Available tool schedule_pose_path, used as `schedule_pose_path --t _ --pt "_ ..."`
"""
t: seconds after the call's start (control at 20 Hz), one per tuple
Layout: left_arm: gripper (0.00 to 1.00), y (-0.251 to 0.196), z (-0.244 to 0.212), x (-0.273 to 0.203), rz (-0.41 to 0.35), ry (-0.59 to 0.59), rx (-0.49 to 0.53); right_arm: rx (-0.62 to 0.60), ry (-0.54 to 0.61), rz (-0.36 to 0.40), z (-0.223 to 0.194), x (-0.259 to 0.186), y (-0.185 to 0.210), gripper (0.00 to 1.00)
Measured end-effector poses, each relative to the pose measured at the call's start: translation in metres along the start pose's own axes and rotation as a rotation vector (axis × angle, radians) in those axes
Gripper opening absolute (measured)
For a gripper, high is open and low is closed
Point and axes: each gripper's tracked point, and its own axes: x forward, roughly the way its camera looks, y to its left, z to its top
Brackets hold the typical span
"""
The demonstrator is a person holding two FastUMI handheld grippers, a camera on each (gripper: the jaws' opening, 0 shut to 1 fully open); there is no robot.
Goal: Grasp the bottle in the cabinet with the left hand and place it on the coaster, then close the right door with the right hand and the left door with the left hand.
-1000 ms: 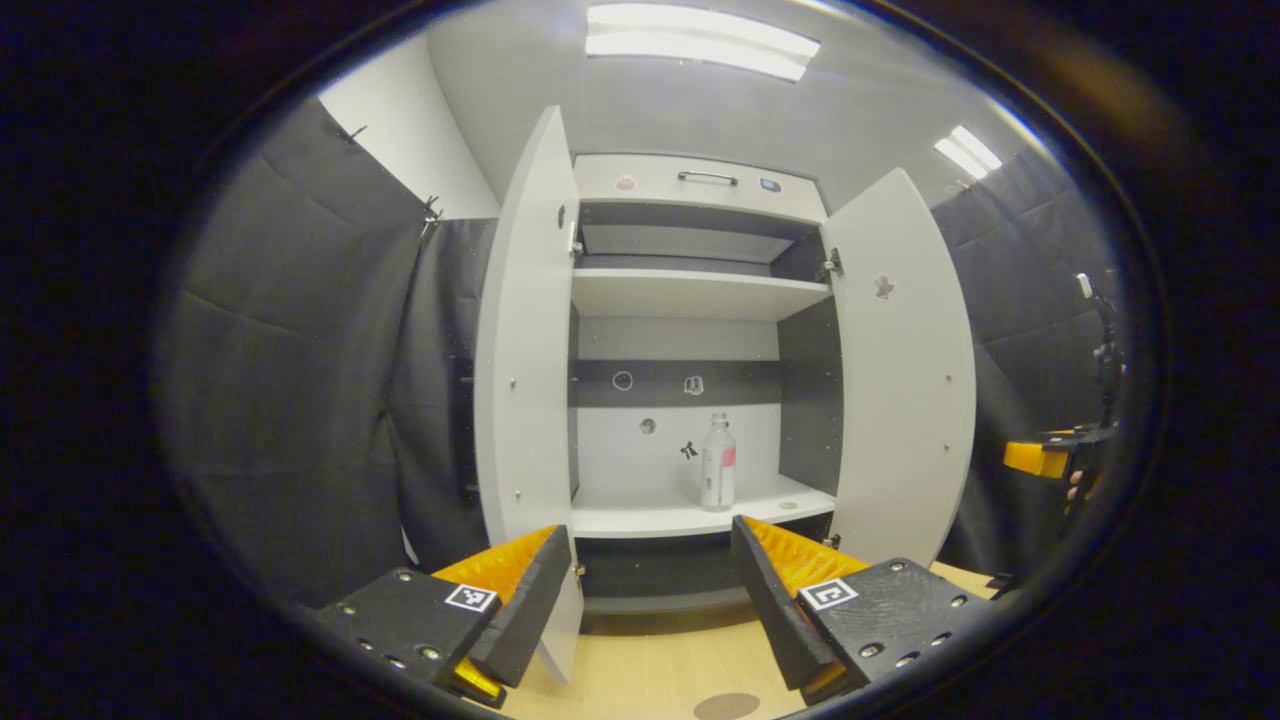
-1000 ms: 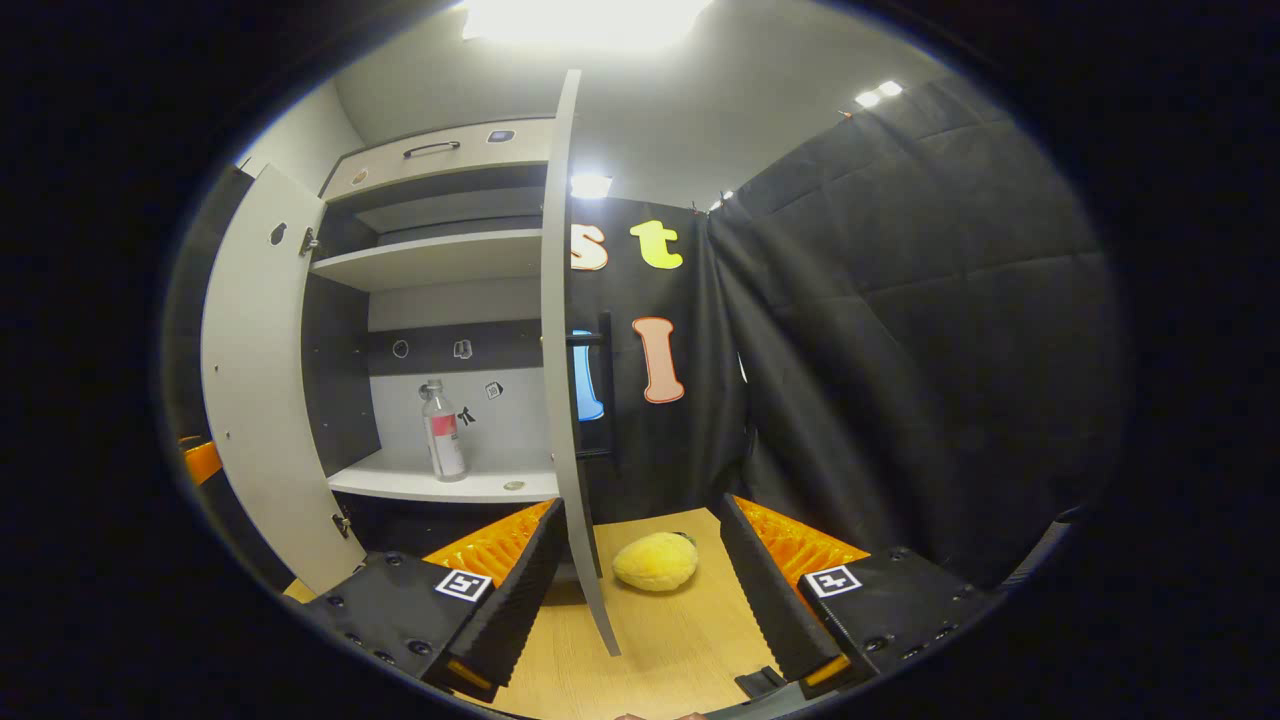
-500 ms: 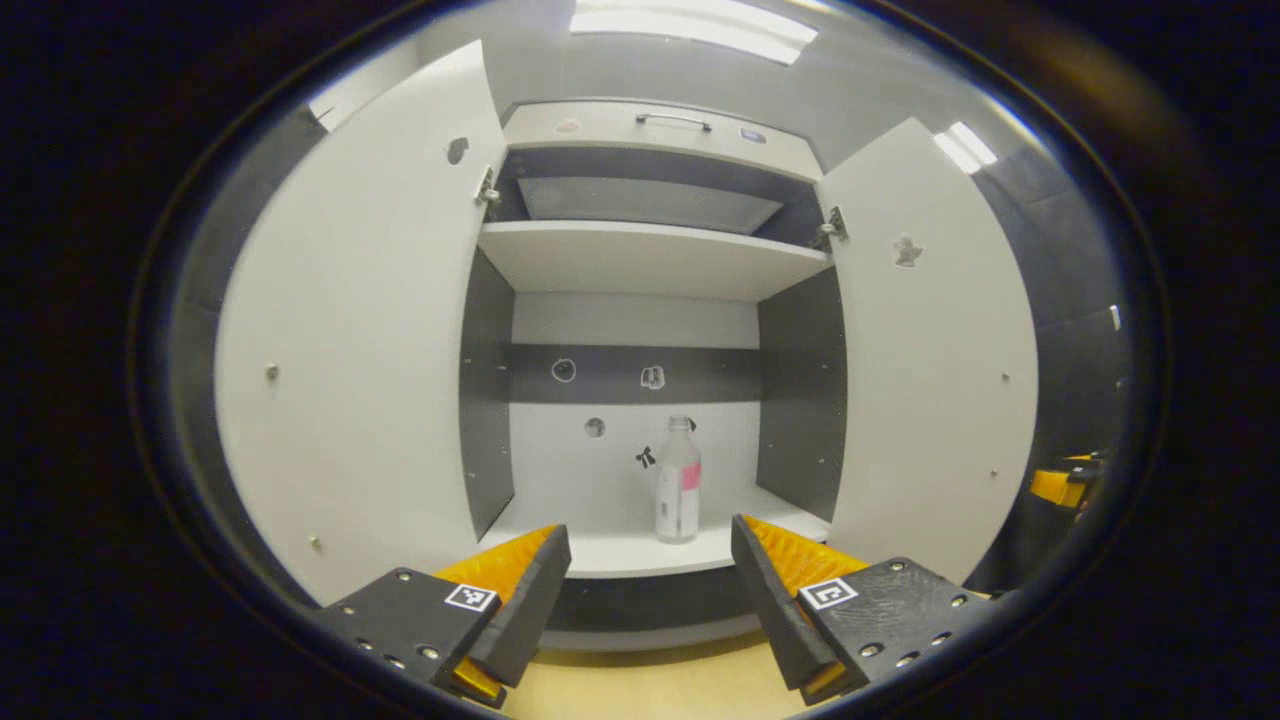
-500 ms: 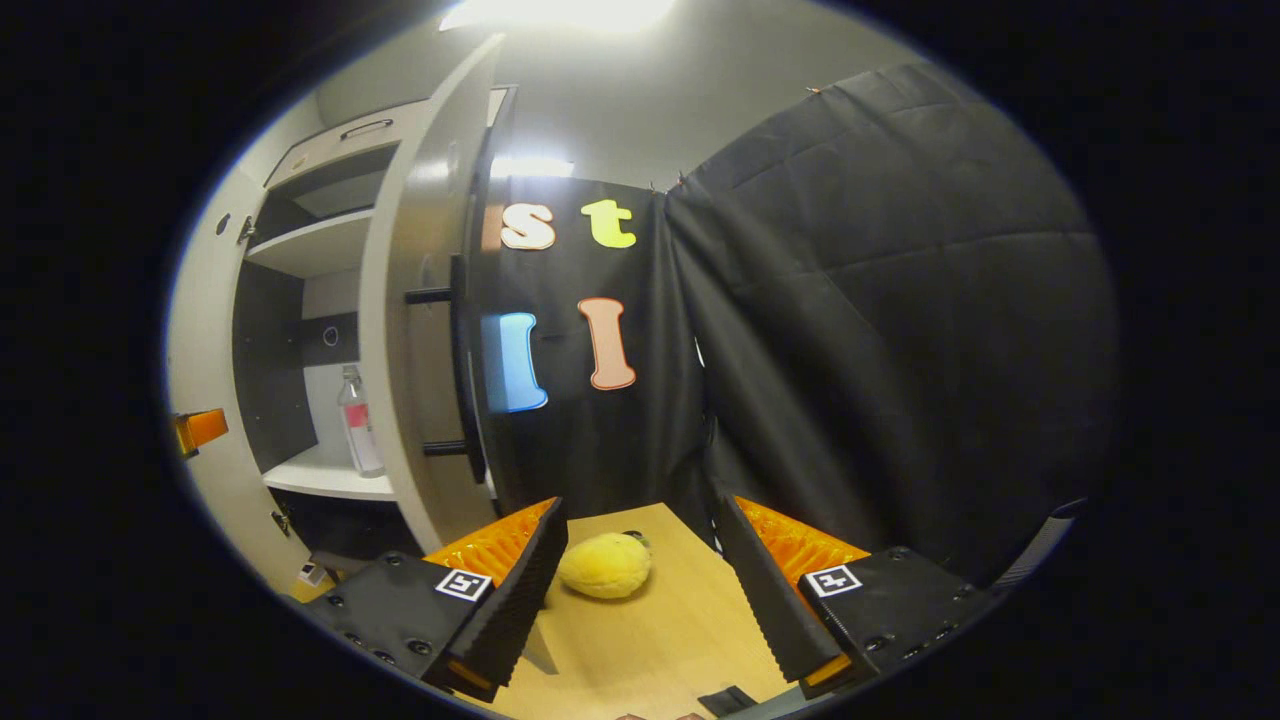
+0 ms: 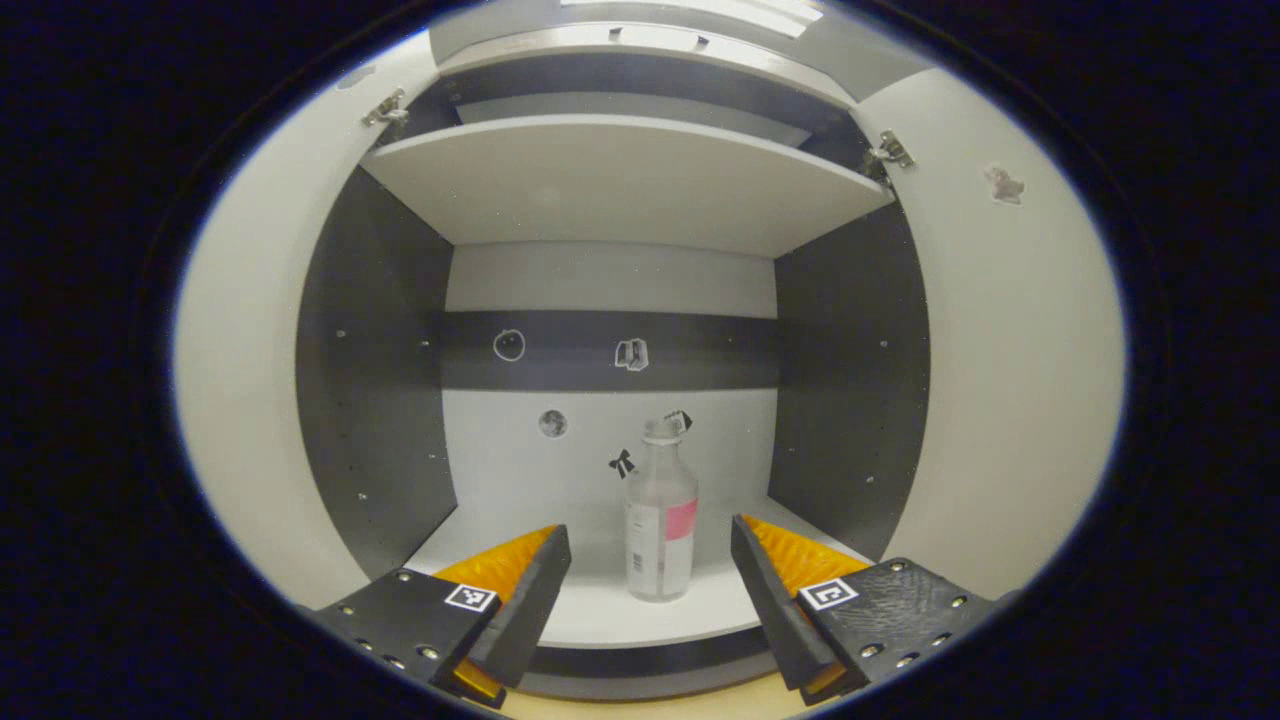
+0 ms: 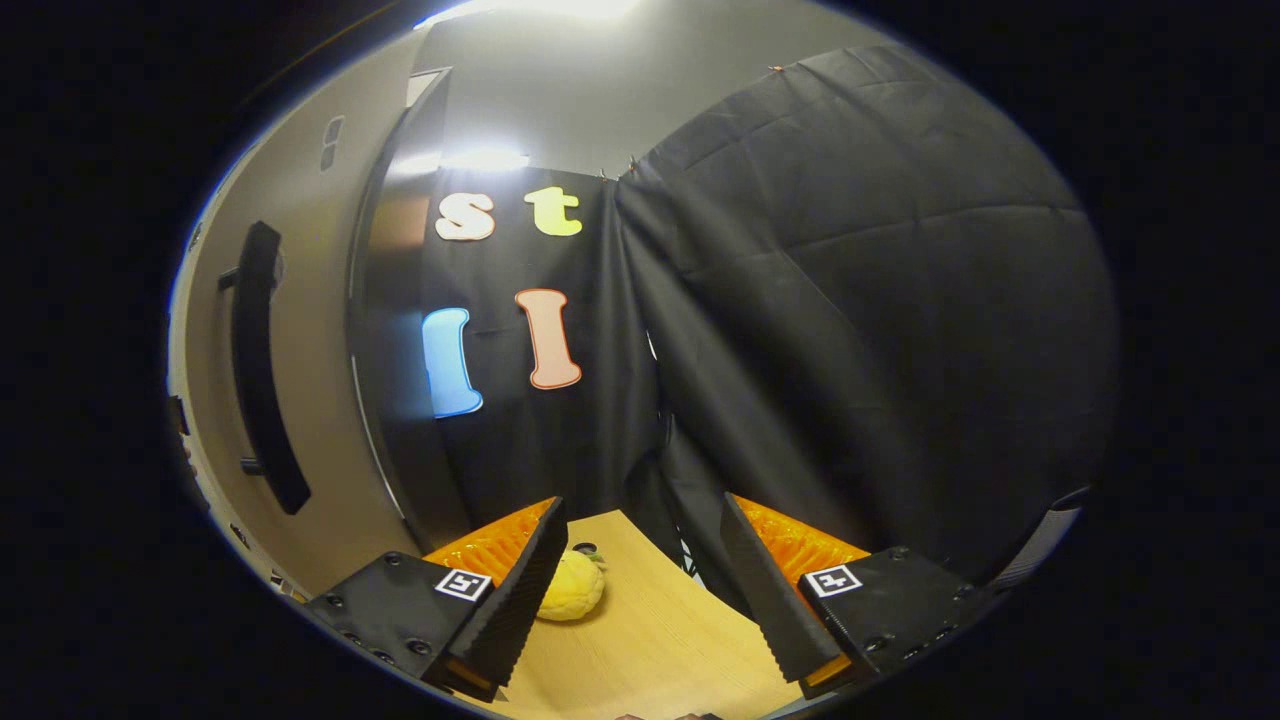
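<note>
The clear bottle (image 5: 659,525) is seen standing upright on the lower shelf (image 5: 600,620) of the open cabinet, with its long axis vertical and a pink label on its side. It lies straight ahead of the left gripper (image 5: 650,585), between the lines of the two fingers but farther in — no finger is touching it. The jaws of this gripper are spread wide, wider than the bottle, and nothing is held. It is judged that a straight advance is called for, until the body of the bottle is between the pads.

The right gripper (image 6: 640,590) is held apart from the cabinet, beside the right door (image 6: 300,400) and its dark handle (image 6: 262,370). Its fingers are also spread and empty, above the wooden table (image 6: 650,640) near a yellow plush toy (image 6: 570,598).
</note>
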Motion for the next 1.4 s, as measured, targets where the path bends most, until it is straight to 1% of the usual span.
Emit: schedule_pose_path --t 0.15,0.35,0.5,0.55,0.6,0.7,0.75,0.8,0.85,0.95,1.1,1.25,1.4 --pt "0.94 -0.008 -0.005 0.031 -0.011 0.018 0.021 0.005 -0.008 -0.034 0.004 0.019 -0.011 0.98" --pt "0.93 -0.012 -0.010 0.066 -0.018 0.020 0.008 0.004 0.000 -0.047 0.003 0.038 -0.018 0.98" --pt "0.93 -0.008 -0.017 0.085 -0.003 0.027 -0.006 0.019 0.019 -0.043 -0.003 0.050 -0.015 0.98" --pt "0.93 -0.006 -0.020 0.090 0.005 0.037 -0.009 0.024 0.025 -0.042 -0.003 0.054 -0.014 0.92" --pt "0.99 -0.008 -0.025 0.094 0.000 0.048 -0.018 0.029 0.028 -0.039 -0.004 0.056 -0.013 0.92" --pt "0.99 -0.007 -0.030 0.097 0.000 0.055 -0.034 0.030 0.032 -0.036 -0.006 0.062 -0.012 0.92" --pt "0.80 -0.004 -0.033 0.105 0.004 0.050 -0.037 0.028 0.036 -0.032 -0.006 0.064 -0.009 0.92" --pt "0.61 -0.006 -0.031 0.104 -0.012 0.052 -0.039 0.027 0.038 -0.026 -0.007 0.066 -0.005 0.92" --pt "0.69 -0.007 -0.030 0.104 -0.020 0.053 -0.038 0.024 0.038 -0.021 -0.007 0.067 -0.002 0.92" --pt "0.69 -0.009 -0.029 0.097 -0.033 0.058 -0.046 0.017 0.036 -0.011 -0.007 0.068 0.003 0.92" --pt "0.69 -0.014 -0.018 0.086 -0.061 0.028 -0.061 0.006 0.041 0.004 -0.012 0.067 0.010 0.92" --pt "0.69 -0.017 0.001 0.063 -0.077 0.000 -0.038 0.025 0.046 0.024 -0.011 0.062 0.016 0.92" --pt "0.69 -0.023 0.020 0.029 -0.087 -0.028 0.004 0.023 0.042 0.030 -0.012 0.058 0.016 0.92"
